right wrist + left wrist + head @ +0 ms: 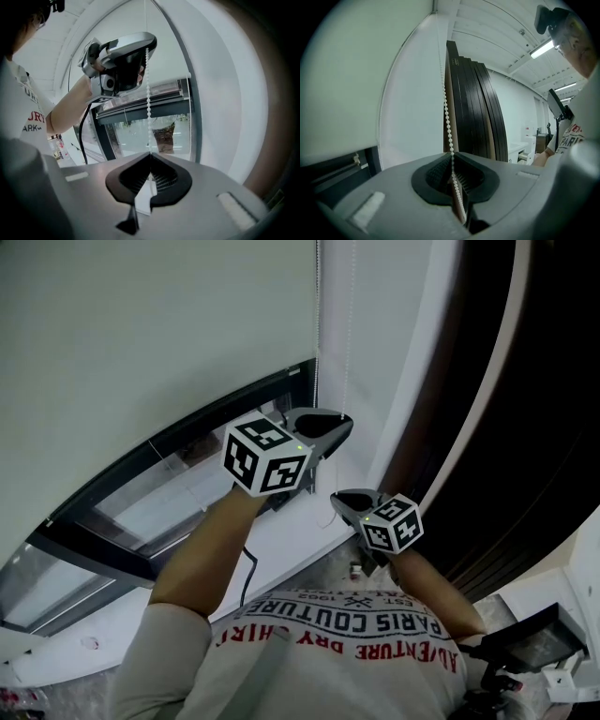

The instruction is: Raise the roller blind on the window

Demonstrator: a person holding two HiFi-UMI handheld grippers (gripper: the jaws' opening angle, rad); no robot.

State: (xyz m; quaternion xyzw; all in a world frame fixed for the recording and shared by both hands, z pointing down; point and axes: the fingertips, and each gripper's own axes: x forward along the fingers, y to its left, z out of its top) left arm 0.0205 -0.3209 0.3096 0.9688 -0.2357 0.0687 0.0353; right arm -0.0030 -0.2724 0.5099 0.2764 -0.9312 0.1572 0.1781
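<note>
Both grippers on the chain (447,117), left above right

My left gripper (328,425) is pinched shut on the bead chain, with the beads running straight through the pads, and my right gripper (349,504) is clamped on the same strand just below it. The chain hangs pretty much dead vertical along the right edge of the blind (141,343), so its long axis is straight up and down and it goes up from both sets of jaws. The blind covers most of the window (169,493), with just a strip of glass showing under its bottom edge. The left hand is the higher one and nearer the roller, so I reckon the next pull has to go straight down along the chain, not out toward me, or the beads might slip
</note>
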